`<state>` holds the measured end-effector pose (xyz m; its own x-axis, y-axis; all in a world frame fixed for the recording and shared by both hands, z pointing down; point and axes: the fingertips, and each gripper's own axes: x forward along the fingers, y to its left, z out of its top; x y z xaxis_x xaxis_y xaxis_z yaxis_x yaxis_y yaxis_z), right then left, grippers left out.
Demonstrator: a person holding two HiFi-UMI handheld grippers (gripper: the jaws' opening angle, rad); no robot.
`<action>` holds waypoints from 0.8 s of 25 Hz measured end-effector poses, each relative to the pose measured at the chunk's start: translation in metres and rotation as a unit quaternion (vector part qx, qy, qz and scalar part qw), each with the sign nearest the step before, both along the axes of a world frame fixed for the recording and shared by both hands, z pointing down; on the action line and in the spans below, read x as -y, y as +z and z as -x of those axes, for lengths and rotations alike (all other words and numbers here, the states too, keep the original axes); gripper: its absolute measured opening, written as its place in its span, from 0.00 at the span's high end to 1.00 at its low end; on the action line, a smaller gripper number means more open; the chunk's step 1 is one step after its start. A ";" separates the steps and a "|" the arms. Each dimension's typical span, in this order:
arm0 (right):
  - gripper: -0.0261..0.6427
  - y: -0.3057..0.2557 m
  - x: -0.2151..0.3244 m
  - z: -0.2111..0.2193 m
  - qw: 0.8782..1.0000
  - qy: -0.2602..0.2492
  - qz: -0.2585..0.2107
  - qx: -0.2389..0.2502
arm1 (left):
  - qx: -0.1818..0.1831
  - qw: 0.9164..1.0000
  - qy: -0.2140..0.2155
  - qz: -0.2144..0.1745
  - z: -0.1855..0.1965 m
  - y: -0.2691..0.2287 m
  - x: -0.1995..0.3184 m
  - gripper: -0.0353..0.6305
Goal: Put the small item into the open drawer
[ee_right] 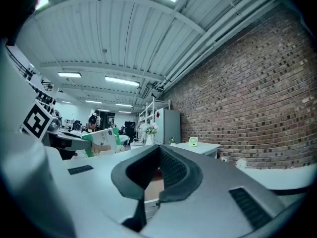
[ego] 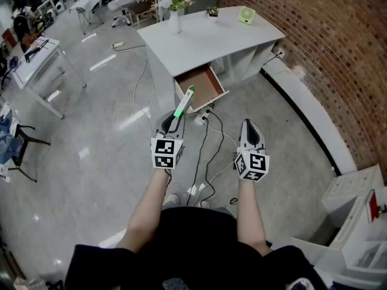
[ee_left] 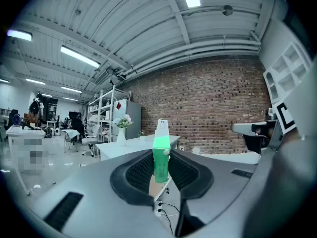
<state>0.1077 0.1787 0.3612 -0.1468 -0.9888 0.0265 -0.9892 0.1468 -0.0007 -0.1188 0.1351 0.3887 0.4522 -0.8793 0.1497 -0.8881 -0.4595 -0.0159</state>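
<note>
In the middle of the head view the left hand-held gripper (ego: 172, 123) is clamped on the small item (ego: 184, 103), a slim green and white box that juts out past the jaws toward the upper part of the frame. The left gripper view shows the box standing upright between the two dark pads, gripped on its lower part. The box hangs over the floor (ego: 109, 132), and in the head view its far end lies just at the near edge of the open drawer (ego: 204, 83), whose brown bottom is bare. The drawer is pulled out of the white counter (ego: 205, 44) at the top centre, which carries a vase of flowers (ego: 175, 9) at its far left end. The right hand-held gripper (ego: 248, 127), right of centre, has its jaws drawn together at the tips with nothing between them. Cables (ego: 208, 144) trail across the floor between the two grippers, and a brick wall (ego: 314, 53) fills the upper right.
</note>
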 end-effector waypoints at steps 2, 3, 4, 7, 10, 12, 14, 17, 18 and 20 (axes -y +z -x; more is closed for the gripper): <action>0.96 0.000 0.001 -0.001 1.000 0.001 0.001 0.000 | 0.000 1.000 -0.002 0.001 0.000 0.001 0.001 0.81; 0.96 0.001 0.001 -0.002 1.000 0.001 0.002 0.001 | 0.000 1.000 -0.002 0.001 0.000 0.001 0.001 0.81; 0.96 0.001 0.002 -0.003 1.000 0.001 0.002 0.002 | -0.001 1.000 -0.003 0.002 0.000 0.001 0.002 0.81; 0.96 0.002 0.003 -0.003 1.000 -0.002 0.003 0.006 | -0.001 1.000 -0.003 0.004 -0.001 0.003 0.003 0.81; 0.96 0.002 0.002 -0.002 1.000 -0.003 0.003 0.007 | 0.001 1.000 -0.002 0.005 -0.001 0.004 0.001 0.81; 0.96 0.002 0.002 -0.003 1.000 -0.004 0.004 0.007 | 0.001 1.000 -0.002 0.007 -0.002 0.005 0.001 0.81; 0.96 0.002 0.004 -0.003 1.000 -0.008 0.006 0.007 | 0.001 1.000 -0.001 0.009 -0.004 0.006 0.001 0.81; 0.96 0.004 0.005 -0.005 1.000 -0.019 0.009 0.006 | 0.001 1.000 -0.004 0.013 -0.009 0.009 0.000 0.81; 0.96 0.005 0.004 -0.006 1.000 -0.022 0.010 0.006 | 0.001 1.000 -0.006 0.015 -0.011 0.010 0.000 0.81; 0.96 0.008 0.004 -0.009 0.999 -0.029 0.013 0.008 | 0.002 1.000 -0.008 0.017 -0.016 0.013 -0.001 0.81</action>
<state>0.1166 0.1750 0.3693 -0.2040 -0.9778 0.0488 -0.9789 0.2032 -0.0213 -0.1032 0.1363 0.4012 0.4382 -0.8804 0.1813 -0.8949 -0.4463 -0.0043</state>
